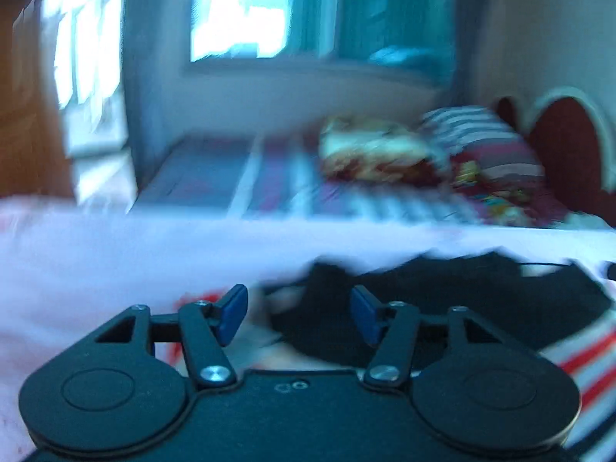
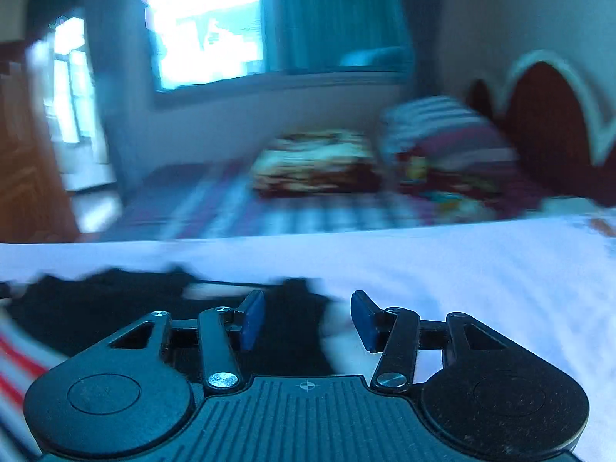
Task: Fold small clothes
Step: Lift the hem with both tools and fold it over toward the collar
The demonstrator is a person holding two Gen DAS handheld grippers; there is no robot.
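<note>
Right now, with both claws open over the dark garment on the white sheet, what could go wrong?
1. Both views are motion-blurred, so a closing claw may miss the edge of the dark garment.
2. The left claw and right claw hang open and empty over a crumpled heap, so either could pinch several layers.
3. The white sheet lies right under the garment and might get caught too.
</note>
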